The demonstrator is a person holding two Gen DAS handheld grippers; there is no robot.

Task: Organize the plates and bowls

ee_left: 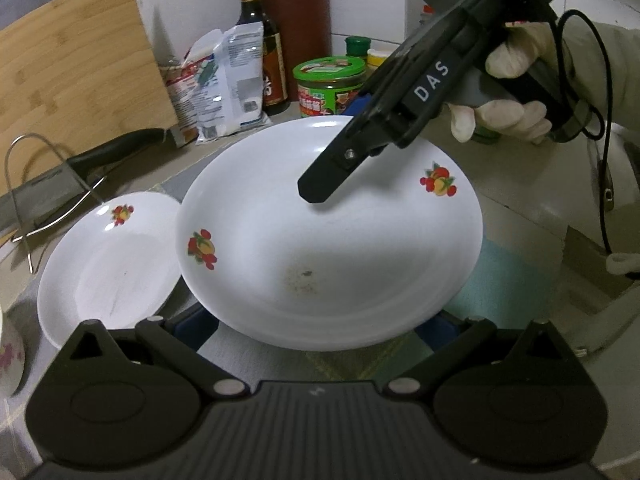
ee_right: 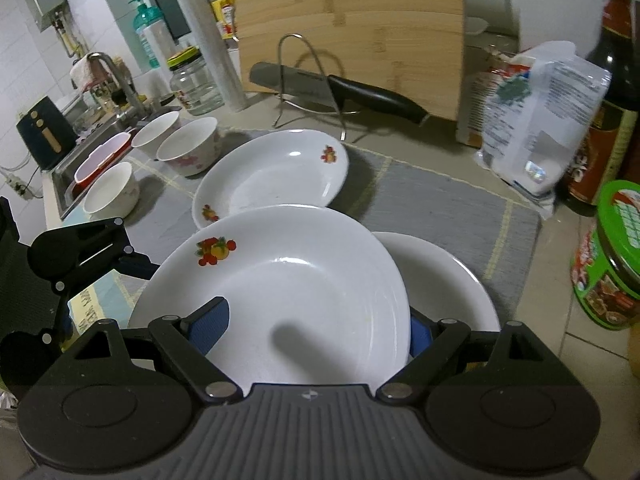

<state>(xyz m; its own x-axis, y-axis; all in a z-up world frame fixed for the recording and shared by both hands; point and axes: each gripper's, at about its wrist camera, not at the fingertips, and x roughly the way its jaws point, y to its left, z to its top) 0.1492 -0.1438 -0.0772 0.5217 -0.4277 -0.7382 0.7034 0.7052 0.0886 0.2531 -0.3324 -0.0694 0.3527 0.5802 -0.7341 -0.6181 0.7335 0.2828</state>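
Observation:
A white plate with fruit decals [ee_left: 328, 248] is lifted above the grey mat; it also shows in the right wrist view [ee_right: 280, 288]. My right gripper [ee_right: 316, 328] is shut on the plate's rim, one blue pad [ee_right: 208, 326] above and one [ee_right: 420, 336] below; its finger reaches over the plate in the left wrist view [ee_left: 324, 184]. My left gripper [ee_left: 316, 332] is open under the plate's near edge. A second decal plate [ee_left: 108, 264] lies on the mat [ee_right: 440, 200]; it also shows in the right wrist view [ee_right: 276, 172]. A third plate [ee_right: 448, 284] sits beneath the held one. Three bowls [ee_right: 188, 148] stand near the sink.
A wire plate rack [ee_right: 308, 80] holds a black-handled knife [ee_right: 360, 92] before a bamboo cutting board [ee_right: 352, 20]. A flour bag [ee_right: 536, 128], sauce bottle [ee_left: 260, 40] and green-lidded jar [ee_right: 612, 256] stand at the right. The sink [ee_right: 96, 152] lies far left.

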